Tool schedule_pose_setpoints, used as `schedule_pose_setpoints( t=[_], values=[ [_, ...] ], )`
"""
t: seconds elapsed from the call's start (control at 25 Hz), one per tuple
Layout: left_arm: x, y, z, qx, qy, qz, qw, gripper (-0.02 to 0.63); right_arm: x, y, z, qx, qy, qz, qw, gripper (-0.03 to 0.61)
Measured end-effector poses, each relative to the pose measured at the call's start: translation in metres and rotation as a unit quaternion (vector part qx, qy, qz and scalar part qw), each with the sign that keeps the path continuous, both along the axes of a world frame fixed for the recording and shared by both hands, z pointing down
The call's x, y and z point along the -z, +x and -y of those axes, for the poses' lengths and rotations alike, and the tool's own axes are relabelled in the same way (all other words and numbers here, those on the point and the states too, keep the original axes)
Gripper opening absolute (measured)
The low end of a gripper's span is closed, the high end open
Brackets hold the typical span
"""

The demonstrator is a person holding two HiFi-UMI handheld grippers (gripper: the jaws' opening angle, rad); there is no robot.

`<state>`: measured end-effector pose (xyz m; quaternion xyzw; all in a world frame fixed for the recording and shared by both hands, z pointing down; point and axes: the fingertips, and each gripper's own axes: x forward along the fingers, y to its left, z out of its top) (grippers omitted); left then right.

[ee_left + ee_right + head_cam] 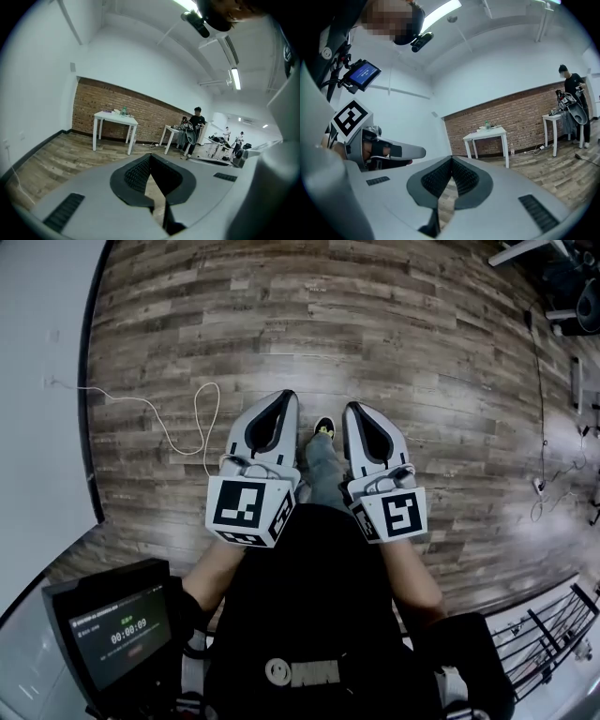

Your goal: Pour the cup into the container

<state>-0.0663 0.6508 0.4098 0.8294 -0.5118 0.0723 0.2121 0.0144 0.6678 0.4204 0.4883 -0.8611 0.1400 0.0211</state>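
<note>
My left claw [150, 156] is pressed together at the tips with nothing between them. My right claw [451, 160] is the same, closed on nothing. I hold them side by side, near each other, both pointing ahead over the wooden floor [281, 315]. Ahead of both, well apart from me, a white table [115, 119] stands against the brick wall [89, 105]. A few small things sit on its top. One greenish thing [124, 111] stands upright, its long axis vertical, but all are too small for me to tell a cup or a container among them.
</note>
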Motion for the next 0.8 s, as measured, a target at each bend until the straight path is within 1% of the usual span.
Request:
schedule_pose_setpoints(
  t=[0.16, 0.32, 0.52, 0.8],
  values=[
    [0.007, 0.021, 0.031, -0.006, 0.018, 0.029, 0.9994, 0.0, 0.004, 0.017, 0.04, 0.008, 0.007, 0.015, 1.0, 0.003],
    [0.002, 0.027, 0.052, 0.005, 0.007, 0.046, 0.9989, 0.002, 0.007, 0.031, 0.069, 0.007, 0.011, 0.029, 0.999, 0.003],
    [0.001, 0.025, 0.078, 0.025, 0.004, 0.047, 0.9986, 0.001, 0.004, 0.046, 0.092, 0.002, 0.003, 0.03, 1.0, 0.003],
    [0.01, -0.001, 0.111, 0.046, 0.019, 0.043, 0.9978, 0.0, 0.002, 0.024, 0.12, 0.012, 0.002, 0.019, 1.0, 0.003]
  ],
)
